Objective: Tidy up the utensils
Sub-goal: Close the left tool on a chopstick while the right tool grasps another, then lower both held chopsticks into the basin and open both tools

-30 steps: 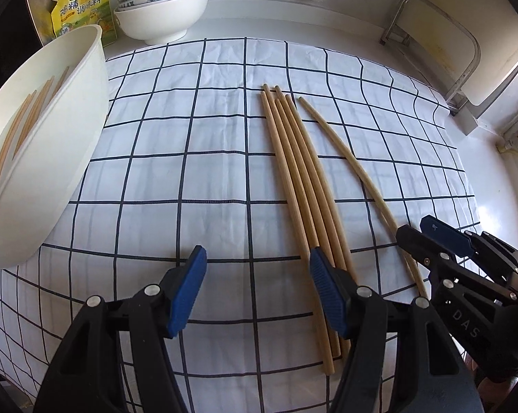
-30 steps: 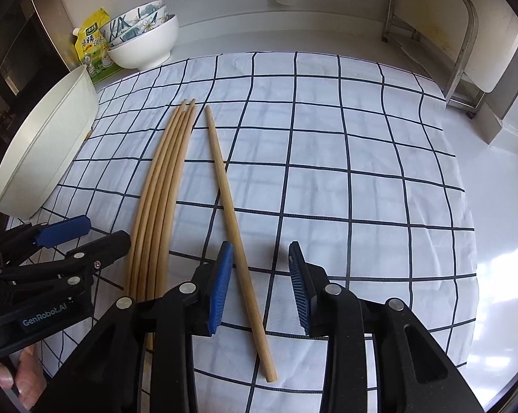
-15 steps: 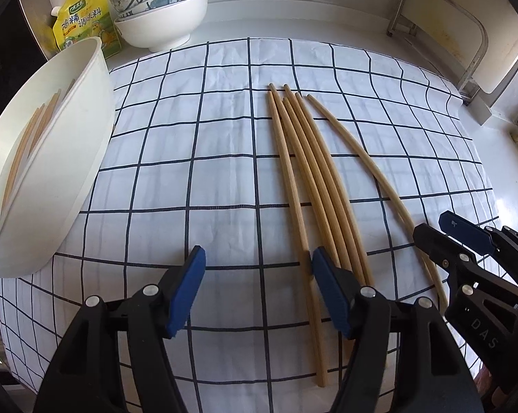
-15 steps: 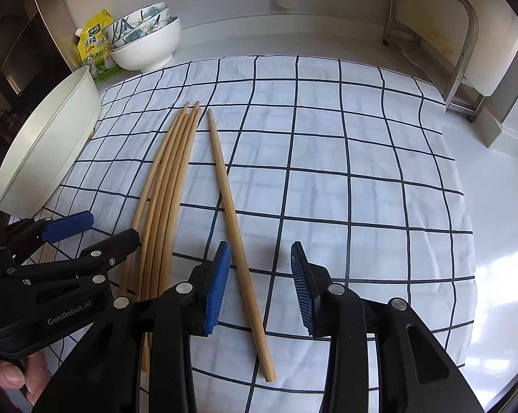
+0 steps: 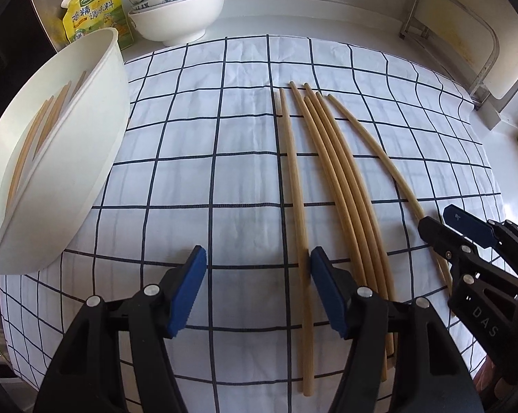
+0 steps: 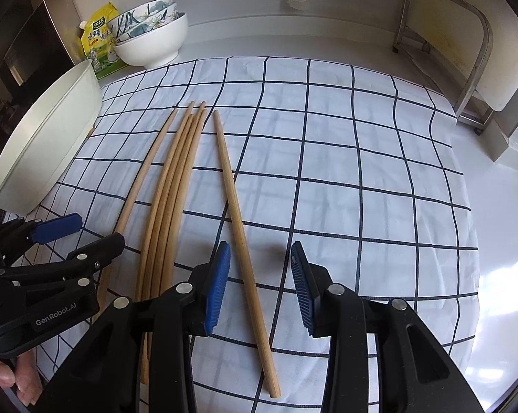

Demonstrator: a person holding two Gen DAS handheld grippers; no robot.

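Chopsticks lie in three lots on the checked cloth (image 5: 197, 172) over your worktop: a lone chopstick (image 6: 240, 213) on the right, a bundle of four (image 6: 171, 203) in the middle, and a single left chopstick (image 5: 295, 186) apart from them. Your left tool (image 5: 255, 282) hangs over that left one with its pads wide apart, the stick just inside the right-hand pad, and whether pad and stick touch cannot be made out. Your right tool (image 6: 260, 284) straddles the lone chopstick, pads apart and clear of it on both sides. Near ends of the bundle vanish under the tool bodies in both views. The tilted white tub (image 5: 52, 172) at the cloth's left edge holds more chopsticks (image 5: 35, 137), partly hidden by its wall, and its base is cut off. Open cloth spreads to the right toward a metal rack (image 6: 465, 51); stacked bowls (image 5: 179, 10) and a yellow pouch (image 5: 93, 10) crowd the far left corner.
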